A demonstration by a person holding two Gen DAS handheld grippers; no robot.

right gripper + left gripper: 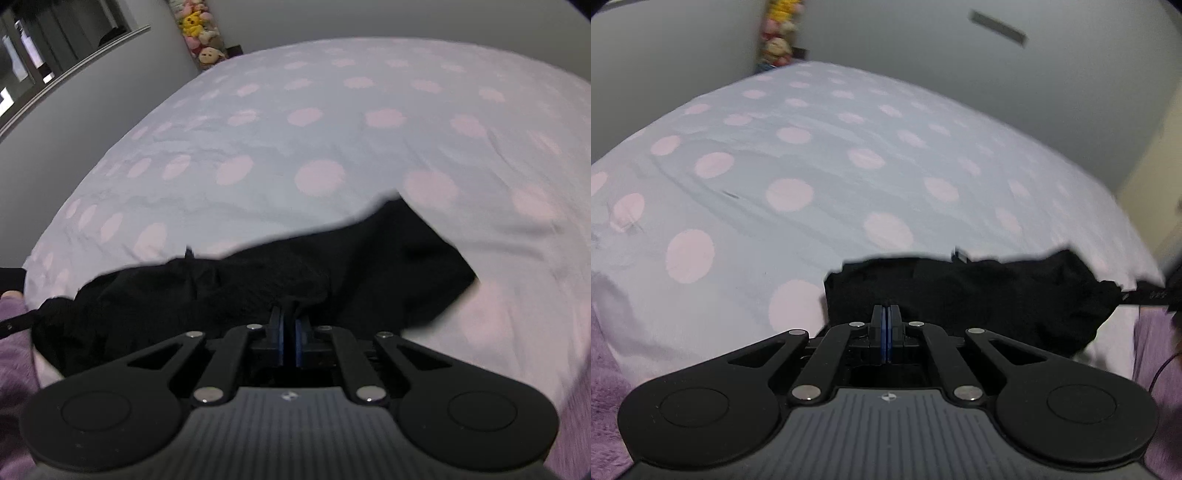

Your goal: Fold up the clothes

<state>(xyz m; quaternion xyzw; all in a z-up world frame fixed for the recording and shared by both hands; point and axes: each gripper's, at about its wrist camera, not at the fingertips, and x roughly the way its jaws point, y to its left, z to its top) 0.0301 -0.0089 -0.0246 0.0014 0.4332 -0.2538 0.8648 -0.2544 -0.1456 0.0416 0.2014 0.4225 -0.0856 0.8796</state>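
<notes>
Polka-dot bedsheet [790, 155] under black garment [369, 258], near edge. Left gripper [886, 314] and right gripper [289, 314] both pinched on its hem. Step: spreading flat. Next: even tension needed.

Both wrist views sit low and close over the bed [798, 155], facing along their jaws toward the far wall. They share the garment [960, 295], the dotted bed [332, 122], and the toys [199, 26] beyond it.
</notes>
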